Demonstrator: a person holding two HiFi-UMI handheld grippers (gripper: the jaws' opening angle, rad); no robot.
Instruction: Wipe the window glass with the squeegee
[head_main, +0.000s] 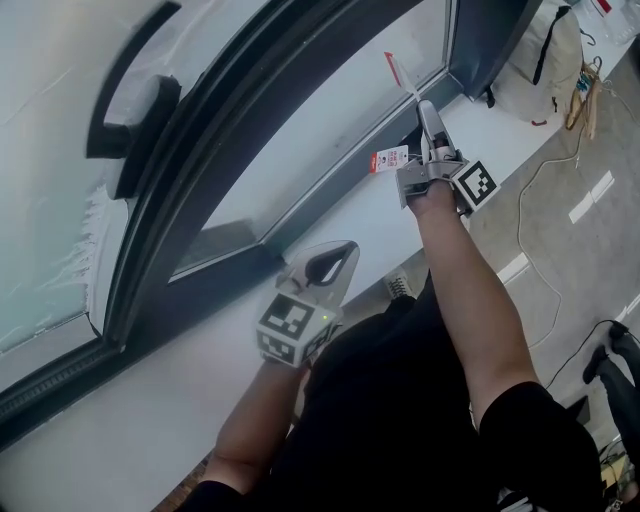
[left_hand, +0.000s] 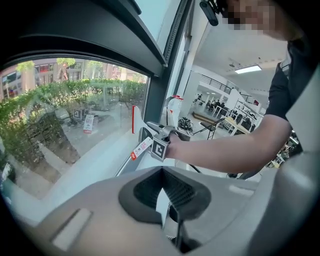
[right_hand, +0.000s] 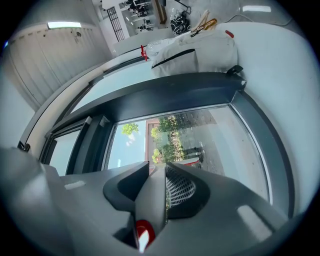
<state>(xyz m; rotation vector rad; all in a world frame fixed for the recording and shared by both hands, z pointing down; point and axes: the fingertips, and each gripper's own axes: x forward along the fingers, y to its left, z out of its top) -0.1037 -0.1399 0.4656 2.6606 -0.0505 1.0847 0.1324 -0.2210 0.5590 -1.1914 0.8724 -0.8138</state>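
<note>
In the head view my right gripper (head_main: 428, 112) reaches up to the window glass (head_main: 330, 130) and is shut on the squeegee (head_main: 401, 76), whose thin red-tipped end rests against the pane. A red and white tag (head_main: 388, 158) hangs from it. The right gripper view shows the grey squeegee handle (right_hand: 149, 200) clamped between the jaws of the right gripper (right_hand: 162, 175), facing the glass (right_hand: 210, 135). My left gripper (head_main: 343, 252) hovers over the white sill (head_main: 230, 330), shut with nothing in it. From the left gripper (left_hand: 166, 200) I see the right gripper (left_hand: 161, 145), the squeegee (left_hand: 151, 127) and the tag (left_hand: 141, 148).
A dark window frame (head_main: 220, 160) with a black handle (head_main: 130, 120) stands at the left, beside a frosted pane. A white bag (head_main: 545, 50) sits at the sill's far end. A cable (head_main: 540, 190) runs across the floor on the right.
</note>
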